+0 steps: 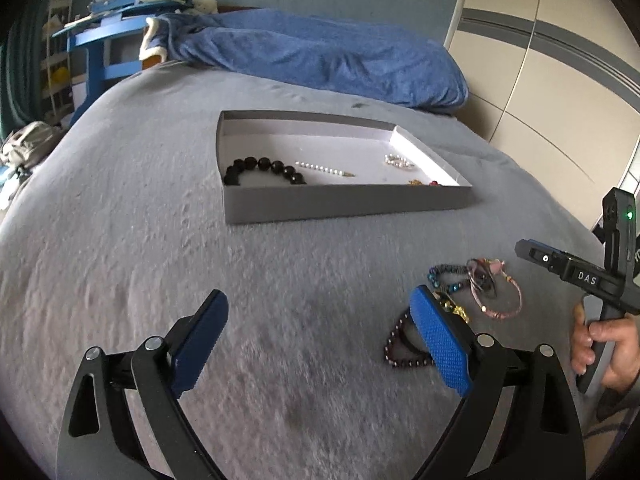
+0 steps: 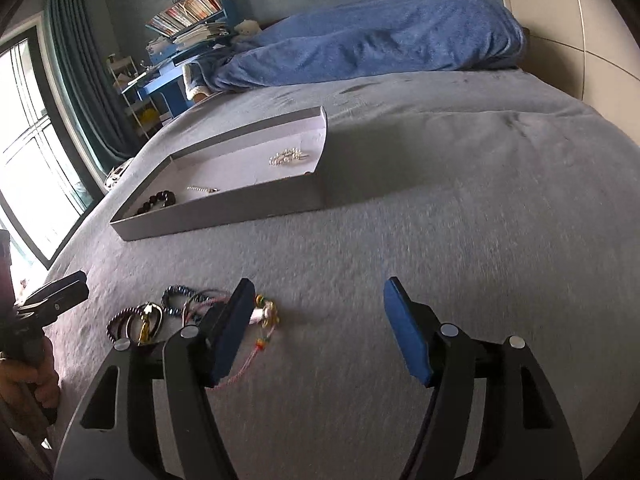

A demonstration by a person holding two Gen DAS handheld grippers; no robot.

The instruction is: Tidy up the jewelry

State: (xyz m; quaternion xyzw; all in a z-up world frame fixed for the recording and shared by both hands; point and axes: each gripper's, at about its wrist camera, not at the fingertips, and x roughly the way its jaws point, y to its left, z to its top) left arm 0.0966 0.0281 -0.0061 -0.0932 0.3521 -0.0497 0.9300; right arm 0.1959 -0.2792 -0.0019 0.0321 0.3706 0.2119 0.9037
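Observation:
A shallow grey box [image 1: 344,204] [image 2: 224,210] lies on the grey bed cover. Inside it are a black bead bracelet [image 1: 262,168] [image 2: 158,201], a short pearl strand [image 1: 324,169] [image 2: 202,189], a pearl cluster [image 1: 399,161] [image 2: 289,157] and small gold and red pieces [image 1: 424,182]. A pile of loose bracelets [image 1: 476,284] [image 2: 176,312] lies on the cover, nearer than the box. My left gripper [image 1: 320,316] is open and empty, its right finger beside the pile. My right gripper [image 2: 320,308] is open and empty, its left finger over the pile's right side.
A blue blanket [image 1: 320,56] [image 2: 380,36] is bunched at the bed's far end. A blue desk with books [image 1: 132,4] [image 2: 188,36] stands beyond the bed. A wardrobe [image 1: 552,60] runs along the right side and a window [image 2: 28,128] along the left.

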